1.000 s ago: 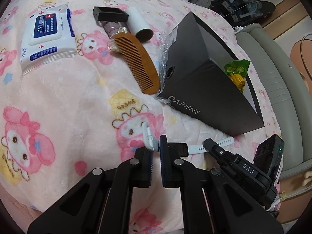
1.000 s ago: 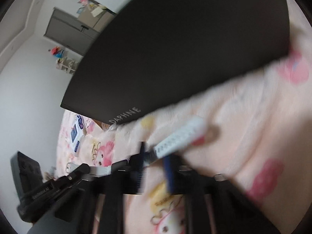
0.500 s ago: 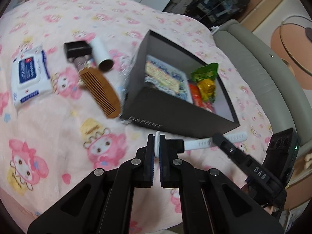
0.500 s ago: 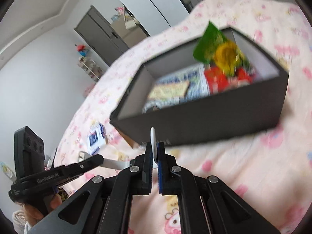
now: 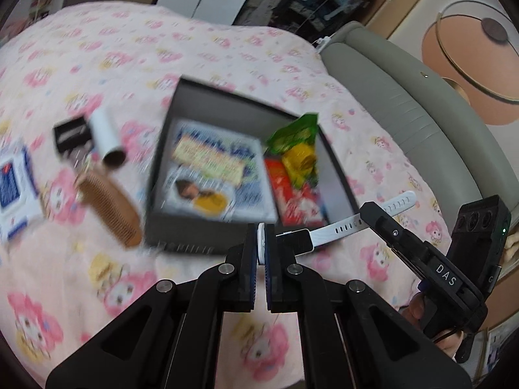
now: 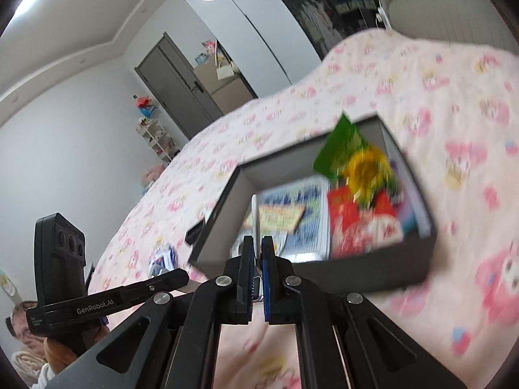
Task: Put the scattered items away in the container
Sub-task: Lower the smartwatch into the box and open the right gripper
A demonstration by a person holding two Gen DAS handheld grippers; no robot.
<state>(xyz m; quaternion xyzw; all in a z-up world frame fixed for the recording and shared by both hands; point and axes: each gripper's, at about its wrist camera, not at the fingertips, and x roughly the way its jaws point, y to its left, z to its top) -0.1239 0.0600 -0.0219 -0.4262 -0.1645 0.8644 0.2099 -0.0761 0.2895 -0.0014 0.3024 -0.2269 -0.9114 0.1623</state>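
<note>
A white-strapped watch (image 5: 340,227) is held in the air between both grippers, just before the near wall of the black box (image 5: 181,240). My left gripper (image 5: 260,246) is shut on one strap end. My right gripper (image 6: 256,259) is shut on the other strap, which sticks up as a thin white strip (image 6: 254,214); it also shows in the left wrist view (image 5: 373,214). The box (image 6: 373,275) holds a printed packet (image 5: 214,168), a red pack (image 5: 298,194) and a green and yellow snack bag (image 5: 298,142).
On the pink cartoon blanket (image 5: 97,272) left of the box lie a wooden comb (image 5: 110,207), a white tube (image 5: 107,136), a black clip-like item (image 5: 71,133) and a wet-wipes pack (image 5: 16,188). A grey padded headboard (image 5: 421,123) runs along the right.
Both grippers have lifted the watch off the blanket and risen, so the open top of the box now shows from above. The views are blurred by motion.
</note>
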